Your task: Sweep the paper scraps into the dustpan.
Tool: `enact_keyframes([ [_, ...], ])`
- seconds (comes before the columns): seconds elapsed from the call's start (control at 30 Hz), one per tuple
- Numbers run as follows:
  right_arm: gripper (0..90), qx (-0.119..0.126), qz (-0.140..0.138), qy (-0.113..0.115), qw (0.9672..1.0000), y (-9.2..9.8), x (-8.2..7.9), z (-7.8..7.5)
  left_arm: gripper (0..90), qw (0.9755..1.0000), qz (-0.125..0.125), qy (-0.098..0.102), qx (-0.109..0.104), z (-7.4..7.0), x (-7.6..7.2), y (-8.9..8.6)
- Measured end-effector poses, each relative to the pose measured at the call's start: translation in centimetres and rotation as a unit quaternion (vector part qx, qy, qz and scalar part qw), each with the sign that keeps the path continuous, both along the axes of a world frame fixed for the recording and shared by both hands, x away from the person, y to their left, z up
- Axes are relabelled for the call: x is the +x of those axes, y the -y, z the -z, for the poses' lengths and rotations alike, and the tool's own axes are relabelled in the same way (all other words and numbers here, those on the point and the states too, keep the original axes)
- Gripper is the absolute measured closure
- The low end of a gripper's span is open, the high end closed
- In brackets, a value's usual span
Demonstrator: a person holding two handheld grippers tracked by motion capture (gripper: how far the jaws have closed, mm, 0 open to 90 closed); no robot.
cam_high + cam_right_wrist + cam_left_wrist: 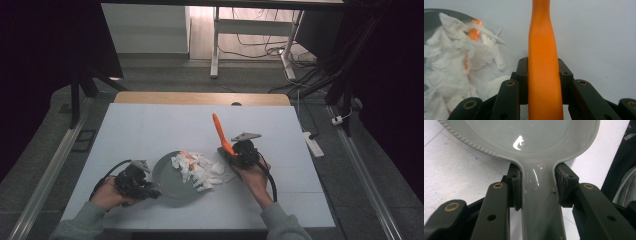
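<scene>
A grey round pan (167,181) with a beaded rim lies on the white tabletop near the front. My left gripper (149,190) is shut on the pan's handle (541,215), one jaw on each side, left gripper (537,187). White crumpled paper scraps (197,170) lie over the pan's right part and spill onto the table. An orange piece (186,157) sits among them. My right gripper (227,150) is shut on a long orange handle (219,131) that points away and up. In the right gripper view the orange handle (542,45) runs between the jaws, with the scraps (451,72) to the left.
The white table cover (150,130) reaches to a wooden far edge (200,98). Beyond it, a desk frame (215,45) and loose cables are on the floor. A white power strip (314,142) lies on the floor to the right of the table.
</scene>
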State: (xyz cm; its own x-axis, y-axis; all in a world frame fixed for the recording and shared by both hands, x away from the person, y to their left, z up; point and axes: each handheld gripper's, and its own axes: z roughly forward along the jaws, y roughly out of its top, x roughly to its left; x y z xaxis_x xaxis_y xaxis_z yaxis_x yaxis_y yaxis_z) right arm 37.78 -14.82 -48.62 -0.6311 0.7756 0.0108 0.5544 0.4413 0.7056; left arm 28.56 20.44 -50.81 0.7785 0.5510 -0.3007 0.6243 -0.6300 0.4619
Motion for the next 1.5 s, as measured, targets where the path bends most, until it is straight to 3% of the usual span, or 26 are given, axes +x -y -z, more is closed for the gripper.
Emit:
enact_keyframes([
  [0.13,70.0,0.006,-0.014,-0.009,0.9999,-1.2,-0.2,0.1,61.2,1.0000,-0.001,0.000,0.000,0.0,-0.1,0.1],
  [0.43,70.0,0.004,-0.059,-0.006,0.9982,-5.7,-1.0,0.1,61.2,1.0000,0.000,0.001,0.002,0.0,-0.3,0.3],
  [0.77,69.9,0.032,-0.117,-0.007,0.9926,-9.5,-2.8,-0.5,61.2,1.0000,0.000,-0.002,-0.002,0.2,-0.3,0.3],
  [0.93,69.9,0.052,-0.106,0.014,0.9929,-8.4,-2.6,-1.8,61.2,1.0000,-0.001,-0.003,-0.003,0.2,-0.3,0.3],
  [1.13,69.9,0.068,-0.071,0.029,0.9947,-5.3,-0.5,-2.6,61.2,1.0000,-0.004,-0.003,-0.004,0.2,-0.3,0.3],
  [1.33,69.9,0.040,-0.044,0.021,0.9980,-4.7,2.4,-1.2,61.2,1.0000,-0.005,-0.001,-0.006,0.3,-0.4,0.3],
  [1.5,69.9,0.022,-0.048,0.013,0.9985,-5.5,3.9,-0.1,61.3,1.0000,-0.006,-0.003,-0.007,0.4,-0.4,0.3],
])
